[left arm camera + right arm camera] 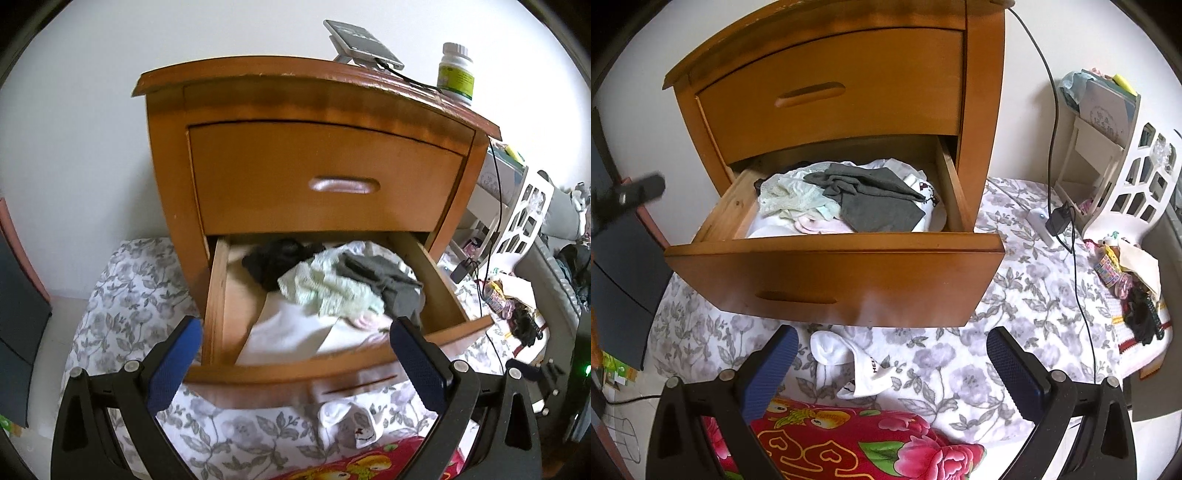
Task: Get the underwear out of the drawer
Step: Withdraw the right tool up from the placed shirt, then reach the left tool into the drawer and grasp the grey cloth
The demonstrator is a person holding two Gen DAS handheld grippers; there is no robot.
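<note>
The lower drawer [280, 369] [834, 273] of a wooden nightstand [317, 96] is pulled out. Inside lies a heap of clothes: a pale green lacy piece [328, 291] [790, 199], a grey garment [384, 277] [875, 199], a black piece [277, 258] at the back, and white and pink cloth [295, 332] [820, 225] underneath. My left gripper [295, 373] is open, its blue-padded fingers [173, 365] straddling the drawer's front edge. My right gripper [892, 376] is open too, held lower in front of the drawer, over a white sock [849, 365] on the floral blanket.
The upper drawer [325, 177] [831, 88] is closed. A bottle [456, 72] and a phone on a stand [362, 44] sit on top, with a cable [1052, 110] hanging down the right side. A white basket [1137, 177], a charger [1060, 218] and clutter lie to the right. A red flowered quilt [849, 443] is below.
</note>
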